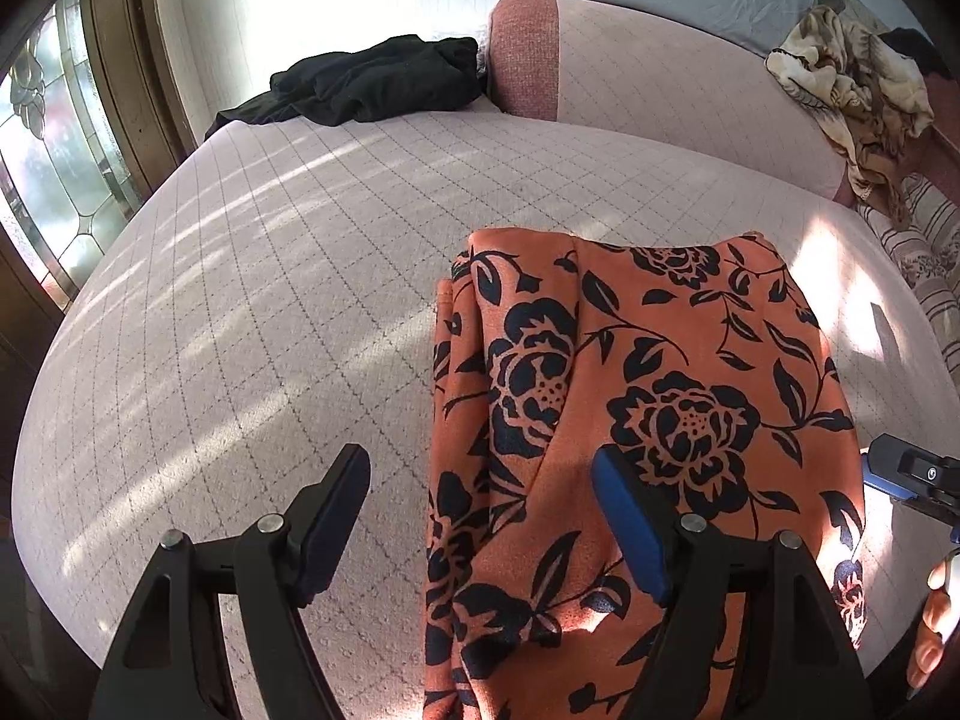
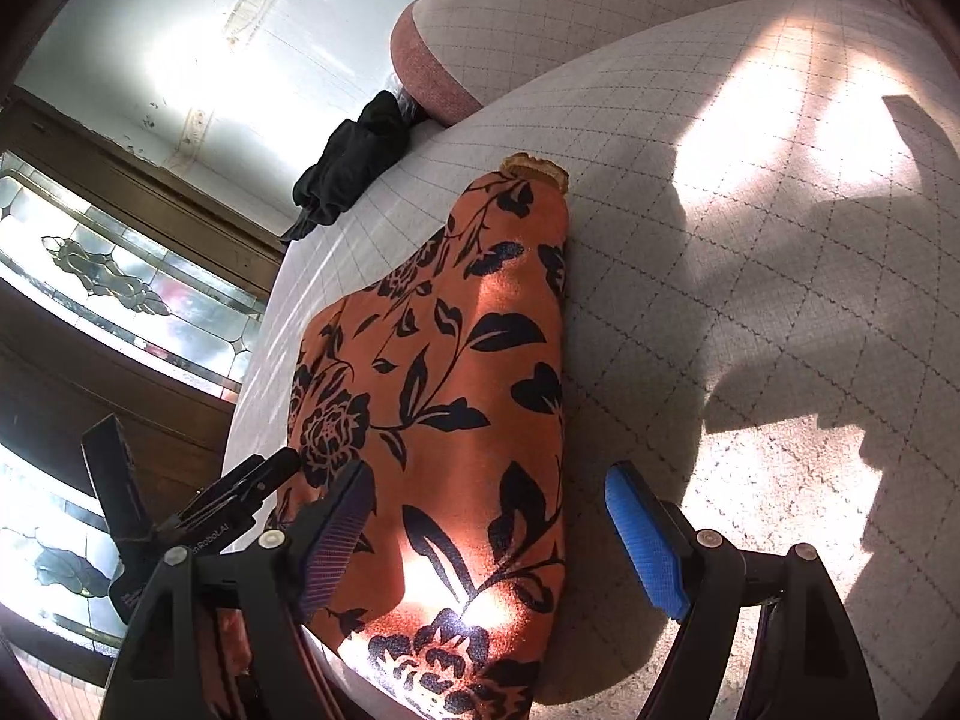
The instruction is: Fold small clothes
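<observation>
Fingers (image 1: pixel 336 516) spread above floral garment's (image 1: pixel 630 420) left edge

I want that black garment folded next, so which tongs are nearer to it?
Left, as far as I can judge. The left tongs sit over the floral cloth's edge facing the black garment; the right tongs hang at the cloth's other side.
</observation>
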A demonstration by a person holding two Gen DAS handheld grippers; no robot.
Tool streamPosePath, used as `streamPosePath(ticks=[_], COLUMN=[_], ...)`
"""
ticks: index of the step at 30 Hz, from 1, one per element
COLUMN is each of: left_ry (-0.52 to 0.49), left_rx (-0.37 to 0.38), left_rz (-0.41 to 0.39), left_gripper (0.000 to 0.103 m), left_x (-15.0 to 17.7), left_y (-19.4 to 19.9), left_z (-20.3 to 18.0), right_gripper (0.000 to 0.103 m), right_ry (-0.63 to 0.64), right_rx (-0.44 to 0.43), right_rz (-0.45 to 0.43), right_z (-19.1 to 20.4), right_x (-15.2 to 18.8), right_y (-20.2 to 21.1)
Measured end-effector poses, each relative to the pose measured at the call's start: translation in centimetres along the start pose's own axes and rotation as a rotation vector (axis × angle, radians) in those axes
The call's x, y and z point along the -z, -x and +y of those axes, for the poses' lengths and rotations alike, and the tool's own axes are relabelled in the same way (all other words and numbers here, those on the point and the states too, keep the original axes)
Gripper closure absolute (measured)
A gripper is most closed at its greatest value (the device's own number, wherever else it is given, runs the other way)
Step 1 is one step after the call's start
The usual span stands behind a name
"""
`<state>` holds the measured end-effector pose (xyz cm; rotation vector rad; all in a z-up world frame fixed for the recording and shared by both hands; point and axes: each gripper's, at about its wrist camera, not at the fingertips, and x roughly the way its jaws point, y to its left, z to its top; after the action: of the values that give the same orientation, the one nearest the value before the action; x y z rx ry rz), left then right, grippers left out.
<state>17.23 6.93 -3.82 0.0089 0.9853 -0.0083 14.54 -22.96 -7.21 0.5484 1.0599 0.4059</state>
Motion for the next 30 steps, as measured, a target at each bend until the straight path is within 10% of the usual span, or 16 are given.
streamPosePath(ticks=[11, 21, 26, 30], left_ry=[0.047, 0.194, 0.148, 0.171], left_rx=[0.071, 0.305, 0.343, 0.378], left_rz=[-0.002, 0.119, 0.104, 0.063], left_gripper=[0.026, 0.026, 0.062, 0.074], left_x=[-0.5, 0.1, -0.1, -1.4], left_y=[-0.9, -5.8, -5.6, -3.9], left_z=[1.0, 2.9, 1.8, 1.4], right_gripper=[0.021, 0.021, 0.059, 0.065], right_ry=[-0.024, 0.033, 0.108, 0.167], right_rx=[-0.017, -0.003, 0.039, 0.023], right_rz=[0.038, 0.105, 0.1, 0.063], right_z=[0.3, 2.2, 3.4, 4.7], right_x=[-1.0, -1.0, -0.7, -1.2], right_y=[-2.2, -6.2, -6.1, -4.1])
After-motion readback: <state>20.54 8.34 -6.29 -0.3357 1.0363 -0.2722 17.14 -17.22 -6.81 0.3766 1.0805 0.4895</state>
